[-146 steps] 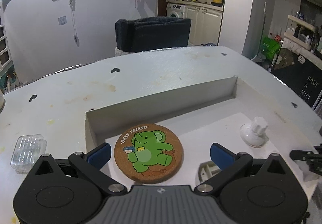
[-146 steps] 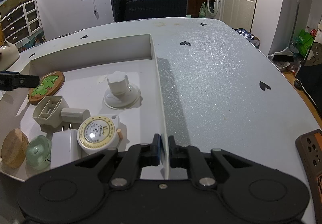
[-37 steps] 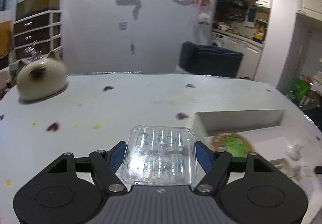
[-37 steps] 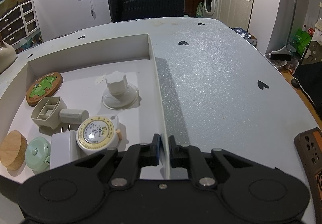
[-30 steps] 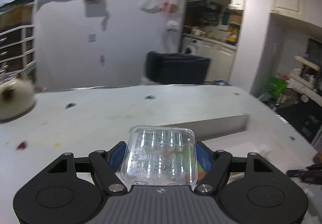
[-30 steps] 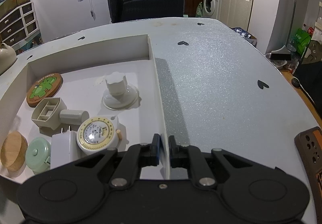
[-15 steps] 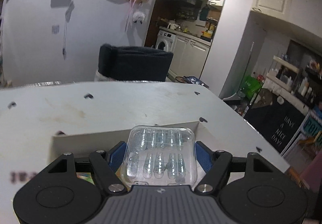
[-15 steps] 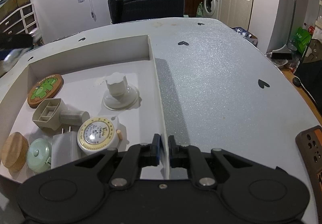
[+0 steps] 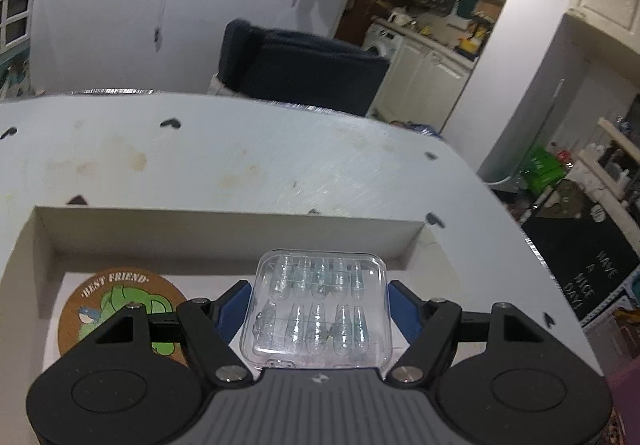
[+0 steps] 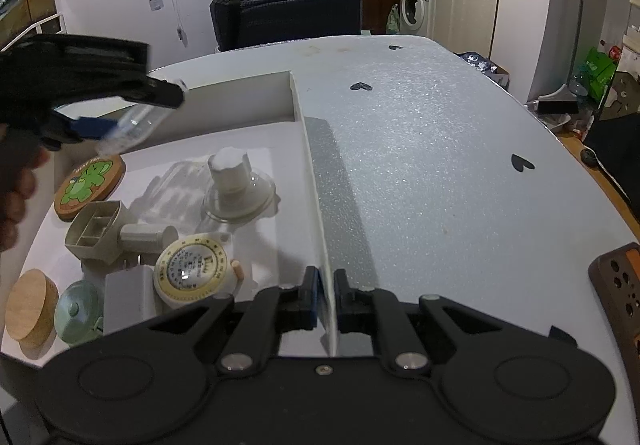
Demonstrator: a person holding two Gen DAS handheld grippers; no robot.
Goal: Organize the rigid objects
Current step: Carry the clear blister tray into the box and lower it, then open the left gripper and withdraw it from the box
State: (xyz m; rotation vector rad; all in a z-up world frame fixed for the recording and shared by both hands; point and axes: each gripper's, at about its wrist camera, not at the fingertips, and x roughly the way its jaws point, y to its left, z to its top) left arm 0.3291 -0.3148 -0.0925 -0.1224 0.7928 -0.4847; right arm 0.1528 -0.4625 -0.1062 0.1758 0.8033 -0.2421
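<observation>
Left tool (image 9: 319, 311) pinches a clear plastic case (image 9: 318, 311) between its blue pads, held above the white tray (image 9: 224, 233), right of the elephant coaster (image 9: 120, 315). Right tool (image 10: 325, 299) is pressed together on the tray's right wall (image 10: 316, 213). Counter (image 10: 440, 165) lies beneath.

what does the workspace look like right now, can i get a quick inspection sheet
surface: white table, stained in places, with small dark heart marks
job's things: white tray holding a coaster, suction cup, grey holder, tape measure, white plug, green lid and wooden disc
clutter: brown block at the table's right edge
grippers: left gripper shut on a clear case above the tray; right gripper shut on the tray's right wall
cables: a cord hangs on the far wall
surroundings: dark chair, washing machine, kitchen counter
</observation>
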